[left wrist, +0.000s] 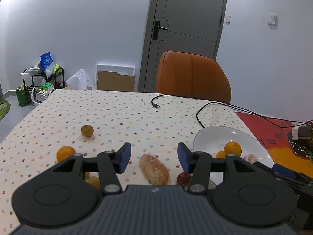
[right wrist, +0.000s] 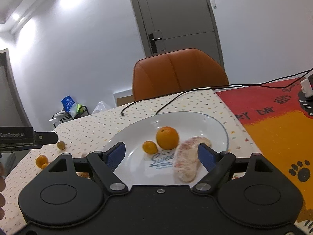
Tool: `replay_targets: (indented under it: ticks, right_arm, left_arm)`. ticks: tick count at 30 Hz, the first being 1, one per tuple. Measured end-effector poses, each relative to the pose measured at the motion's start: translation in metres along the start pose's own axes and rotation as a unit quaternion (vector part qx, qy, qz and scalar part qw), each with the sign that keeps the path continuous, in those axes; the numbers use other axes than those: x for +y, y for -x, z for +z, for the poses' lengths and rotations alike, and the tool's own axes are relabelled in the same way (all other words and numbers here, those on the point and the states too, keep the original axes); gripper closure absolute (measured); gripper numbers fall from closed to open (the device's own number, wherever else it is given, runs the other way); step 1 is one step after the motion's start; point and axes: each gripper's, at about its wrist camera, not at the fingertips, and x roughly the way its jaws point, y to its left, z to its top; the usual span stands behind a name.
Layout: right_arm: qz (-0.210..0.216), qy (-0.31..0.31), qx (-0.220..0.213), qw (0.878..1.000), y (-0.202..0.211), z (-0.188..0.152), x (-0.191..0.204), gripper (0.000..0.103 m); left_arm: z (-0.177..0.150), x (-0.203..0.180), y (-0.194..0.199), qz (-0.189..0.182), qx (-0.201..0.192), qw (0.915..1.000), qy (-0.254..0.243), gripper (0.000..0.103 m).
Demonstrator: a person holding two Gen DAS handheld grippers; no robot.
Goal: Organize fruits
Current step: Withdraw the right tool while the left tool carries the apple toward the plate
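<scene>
The left gripper is held low over the dotted tablecloth, jaws spread wide and empty, with a peeled pomelo wedge lying between them. The right gripper is hovered at the white plate, jaws also wide, nothing gripped. 3 fruits are sat on the plate: an orange, a small tangerine and another pomelo wedge. More citrus is left loose on the cloth.

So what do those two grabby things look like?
Both tools match: the left tool and right tool have black plastic bodies, round side discs, silver screws and blue pads on the fingers. The left one's side reads "GenRobot.AI".
</scene>
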Motion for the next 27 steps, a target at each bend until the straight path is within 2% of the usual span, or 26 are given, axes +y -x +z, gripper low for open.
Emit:
replay_targets:
  ticks: [17, 27]
  right_arm:
    - [0.001, 0.003, 0.014, 1.000, -0.002, -0.009, 0.000, 0.022]
    - [0.003, -0.008, 0.016, 1.000, -0.002, -0.013, -0.004, 0.019]
  left_arm:
    - [-0.024, -0.013, -0.025, -0.027, 0.034, 0.9986, -0.029, 0.057]
    - [-0.037, -0.026, -0.044, -0.043, 0.054, 0.9963, -0.050, 0.068]
